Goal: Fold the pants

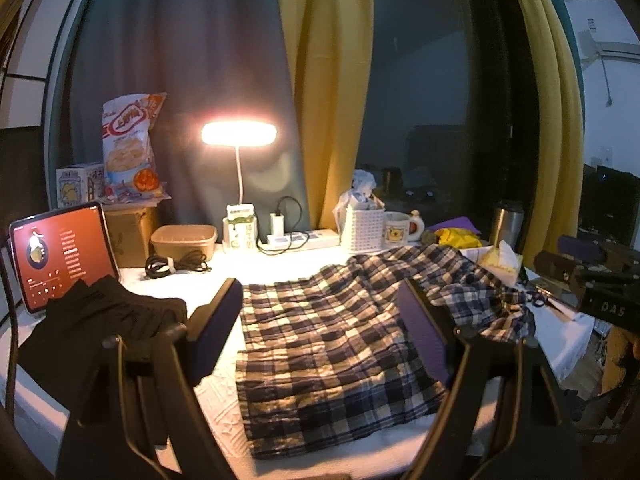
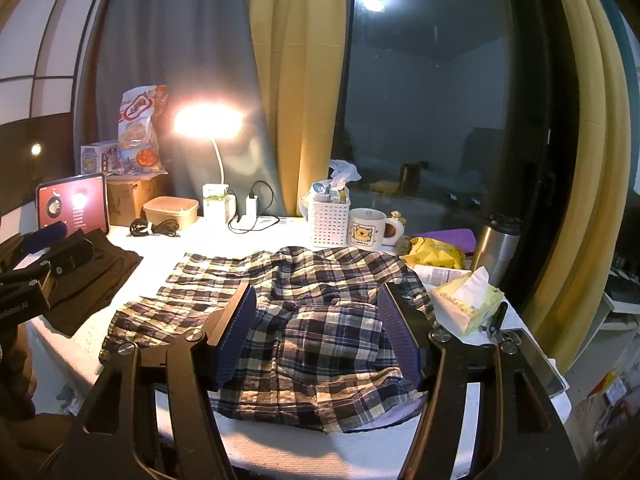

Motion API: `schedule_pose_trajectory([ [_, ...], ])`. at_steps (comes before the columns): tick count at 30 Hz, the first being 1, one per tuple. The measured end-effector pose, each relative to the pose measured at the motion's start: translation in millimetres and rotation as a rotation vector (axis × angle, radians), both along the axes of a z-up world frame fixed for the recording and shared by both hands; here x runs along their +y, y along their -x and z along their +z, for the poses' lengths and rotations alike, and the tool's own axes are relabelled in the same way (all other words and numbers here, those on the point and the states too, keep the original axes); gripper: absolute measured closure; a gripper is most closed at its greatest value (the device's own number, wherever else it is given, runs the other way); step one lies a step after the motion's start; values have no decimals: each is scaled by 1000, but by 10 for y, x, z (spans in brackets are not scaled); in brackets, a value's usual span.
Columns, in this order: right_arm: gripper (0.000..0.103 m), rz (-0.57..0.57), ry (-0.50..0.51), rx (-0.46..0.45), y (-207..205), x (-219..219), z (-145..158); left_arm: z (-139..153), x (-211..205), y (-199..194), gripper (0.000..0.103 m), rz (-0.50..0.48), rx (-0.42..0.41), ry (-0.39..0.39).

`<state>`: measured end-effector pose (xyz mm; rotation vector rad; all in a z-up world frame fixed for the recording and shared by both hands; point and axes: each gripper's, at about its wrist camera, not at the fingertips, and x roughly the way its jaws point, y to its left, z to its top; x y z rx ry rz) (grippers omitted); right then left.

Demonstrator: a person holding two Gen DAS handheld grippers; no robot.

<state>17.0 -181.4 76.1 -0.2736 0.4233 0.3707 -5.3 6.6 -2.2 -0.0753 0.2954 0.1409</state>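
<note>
The blue-and-cream plaid cotton pants point(image 2: 304, 320) lie spread in the middle of the frame on the white textured counter point(image 1: 216, 400), wrinkled at the right end. Both the left gripper point(image 1: 320, 332) and the right gripper point(image 2: 318, 336) hover above with fingers spread, holding nothing. I think each should pinch one outer edge together, then lift evenly. A dark folded garment point(image 1: 104, 328) lies at the left; a lit desk lamp point(image 2: 208, 122) stands behind.

Left tongs point(image 1: 320, 316), right tongs point(image 2: 318, 330): black arms, silver screws, ribbed dark-blue pads point(image 2: 236, 340), white lettering.
</note>
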Motion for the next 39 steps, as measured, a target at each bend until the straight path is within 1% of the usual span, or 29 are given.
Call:
schedule_pose_trajectory([
  [20, 36, -1, 1, 0, 2, 9, -10, -14, 49, 20, 22, 7, -8, 7],
  [39, 36, 1, 2, -1, 4, 25, -25, -6, -1, 8, 22, 2, -3, 0],
])
